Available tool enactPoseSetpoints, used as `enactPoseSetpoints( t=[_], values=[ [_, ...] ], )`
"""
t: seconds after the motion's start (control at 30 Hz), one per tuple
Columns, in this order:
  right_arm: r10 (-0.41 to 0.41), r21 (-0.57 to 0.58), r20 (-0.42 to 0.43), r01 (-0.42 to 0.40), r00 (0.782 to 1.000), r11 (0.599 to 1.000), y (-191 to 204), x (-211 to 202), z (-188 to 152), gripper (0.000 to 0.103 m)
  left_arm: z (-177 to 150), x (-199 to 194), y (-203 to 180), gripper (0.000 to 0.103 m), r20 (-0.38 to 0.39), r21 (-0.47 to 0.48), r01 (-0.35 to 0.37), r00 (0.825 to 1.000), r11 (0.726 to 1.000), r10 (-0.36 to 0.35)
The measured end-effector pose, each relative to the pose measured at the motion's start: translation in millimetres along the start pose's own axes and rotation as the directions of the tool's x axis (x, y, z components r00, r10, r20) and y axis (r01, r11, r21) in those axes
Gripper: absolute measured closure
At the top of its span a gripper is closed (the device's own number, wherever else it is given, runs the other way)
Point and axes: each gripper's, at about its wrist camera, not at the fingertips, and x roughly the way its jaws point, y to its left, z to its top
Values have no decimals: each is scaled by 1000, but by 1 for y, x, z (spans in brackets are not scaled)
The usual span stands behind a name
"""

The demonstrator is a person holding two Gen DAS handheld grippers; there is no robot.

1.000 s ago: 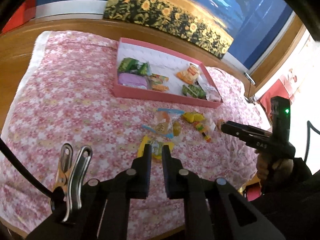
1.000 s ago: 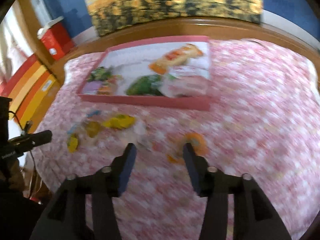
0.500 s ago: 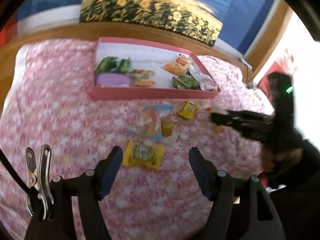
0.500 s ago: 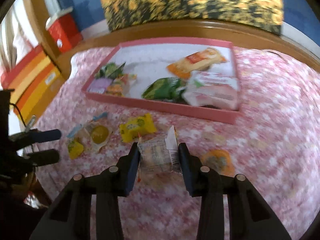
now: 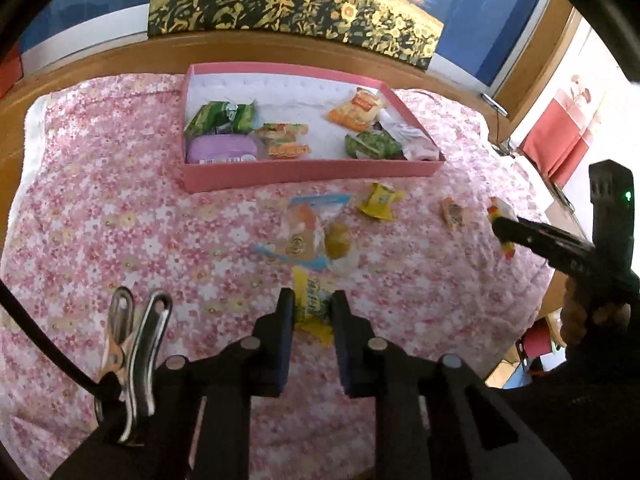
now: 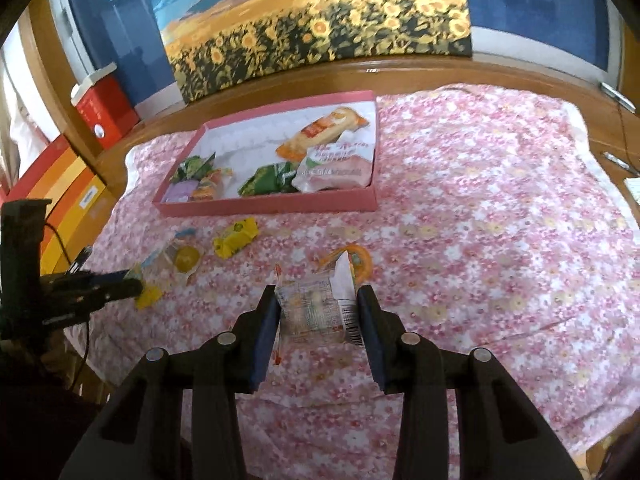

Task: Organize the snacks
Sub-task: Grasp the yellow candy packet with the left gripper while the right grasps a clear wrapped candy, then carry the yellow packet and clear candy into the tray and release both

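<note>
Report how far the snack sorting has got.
Done: several packets lie in the pink box. In hand: left gripper pinches a yellow packet; right gripper clamps a clear packet. Left on the cloth: clear bag, another yellow packet, orange packet.

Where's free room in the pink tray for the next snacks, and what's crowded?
Pink tray: bare white floor along the back wall and a middle strip between the orange-wrapped candies and the green packet. Front-left and right corners are packed. The cloth right of the tray is bare.
</note>
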Motion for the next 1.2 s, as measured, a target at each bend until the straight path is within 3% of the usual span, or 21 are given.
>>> enactPoseSetpoints(
  t=[0.13, 0.3, 0.5, 0.6, 0.87, 1.0, 1.2],
  values=[
    [3, 2, 4, -3, 1000, 1000, 2, 1, 0, 63, -5, 2, 4, 85, -10, -30, 1, 1000, 1000, -1],
    [5, -16, -8, -5, 1000, 1000, 6, 8, 4, 63, -3, -18, 2, 86, 52, -27, 23, 998, 999, -22],
    [14, -38, 20, -13, 1000, 999, 8, 8, 23, 63, 29, -53, 3, 86, 227, -50, -4, 974, 999, 16],
    [16, -52, 47, -13, 999, 999, 9, 7, 38, 63, 47, -53, 4, 86, 266, -56, 4, 964, 998, 11],
    [-24, -106, 129, 38, 991, 994, 6, 25, 89, 63, 75, -37, -3, 86, 293, 21, -31, 956, 999, 24],
    [-42, -126, 118, 57, 992, 990, 1, 54, 114, 63, 90, -20, -1, 86, 276, 22, -47, 960, 999, 40],
    [-135, -173, 53, 142, 989, 975, -11, 104, 139, 61, 103, 1, 10, 86, 241, -27, -46, 969, 999, 51]
  ],
)
